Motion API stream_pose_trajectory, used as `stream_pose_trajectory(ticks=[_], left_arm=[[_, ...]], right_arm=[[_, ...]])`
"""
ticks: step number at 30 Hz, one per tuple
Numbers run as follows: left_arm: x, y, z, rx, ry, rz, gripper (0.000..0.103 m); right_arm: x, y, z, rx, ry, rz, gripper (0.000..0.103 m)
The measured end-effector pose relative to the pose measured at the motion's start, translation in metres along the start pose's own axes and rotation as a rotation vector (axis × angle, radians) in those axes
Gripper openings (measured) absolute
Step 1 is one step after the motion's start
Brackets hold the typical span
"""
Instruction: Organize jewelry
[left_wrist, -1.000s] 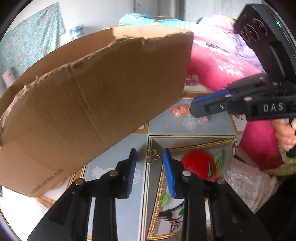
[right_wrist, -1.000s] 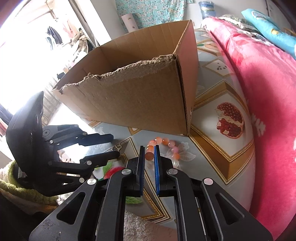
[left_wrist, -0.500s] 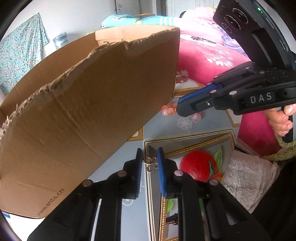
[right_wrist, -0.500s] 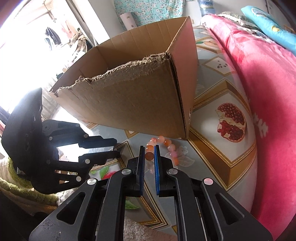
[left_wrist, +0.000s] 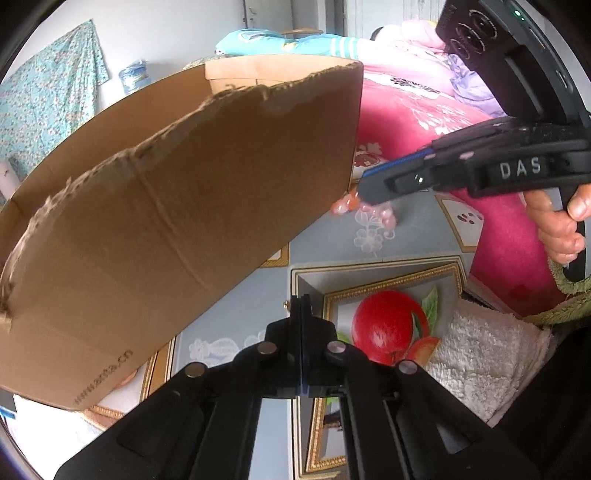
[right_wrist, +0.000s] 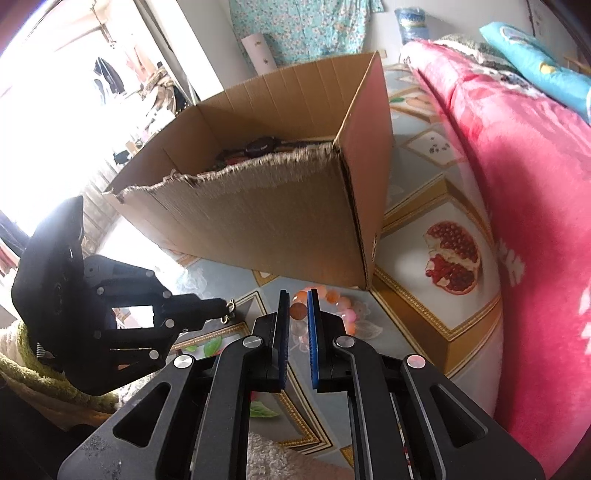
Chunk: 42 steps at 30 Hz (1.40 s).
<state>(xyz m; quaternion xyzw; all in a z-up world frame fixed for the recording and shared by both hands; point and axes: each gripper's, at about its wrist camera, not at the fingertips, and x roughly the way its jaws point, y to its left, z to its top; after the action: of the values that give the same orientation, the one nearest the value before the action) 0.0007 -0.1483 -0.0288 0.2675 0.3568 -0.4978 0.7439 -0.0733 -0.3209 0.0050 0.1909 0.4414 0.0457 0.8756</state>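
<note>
With its blue-padded jaws pressed together on a small gold-coloured metal clasp piece (left_wrist: 285, 304), the left gripper (left_wrist: 300, 302) sits low over the fruit-printed vinyl tablecloth (left_wrist: 258, 306), a pinch that seems meant to carry the tiny item to the torn-edged brown cardboard box (left_wrist: 177, 206) just beside it. Only a speck of gold shows at the left of the fingertips in the left wrist view. Further off, the right gripper (left_wrist: 373, 186) reaches in from the right, its tips over a pink-and-orange beaded bracelet (left_wrist: 369, 212) lying near the box's corner.

From the right wrist view, the right gripper's (right_wrist: 298, 299) jaws stand slightly apart, one orange bead between the pads; whether they press it cannot be told. The bracelet (right_wrist: 341, 304), its rounded glossy beads partly translucent, curls on the cloth just in front of the box (right_wrist: 280, 221). Dark items already lie inside. The gold piece (right_wrist: 229, 309) pokes from the left gripper's (right_wrist: 221, 307) tip as thin looped wire.
</note>
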Motion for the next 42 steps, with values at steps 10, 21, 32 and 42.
stream_pose_trajectory(ticks=[10, 21, 32, 42], left_arm=[[-0.009, -0.002, -0.009, -0.077, 0.015, 0.041, 0.023], [0.001, -0.009, -0.001, -0.073, 0.049, 0.049, 0.019], [0.005, -0.012, 0.006, -0.052, 0.079, 0.063, 0.005], [0.005, -0.015, 0.005, -0.06, 0.071, 0.058, 0.0]], right_arm=[[-0.005, 0.001, -0.003, 0.013, -0.005, 0.015, 0.007], [-0.001, 0.0, -0.002, 0.015, -0.004, 0.024, 0.007], [0.001, -0.004, -0.002, 0.018, -0.006, 0.036, 0.007], [0.001, -0.004, -0.003, 0.02, -0.007, 0.037, 0.007]])
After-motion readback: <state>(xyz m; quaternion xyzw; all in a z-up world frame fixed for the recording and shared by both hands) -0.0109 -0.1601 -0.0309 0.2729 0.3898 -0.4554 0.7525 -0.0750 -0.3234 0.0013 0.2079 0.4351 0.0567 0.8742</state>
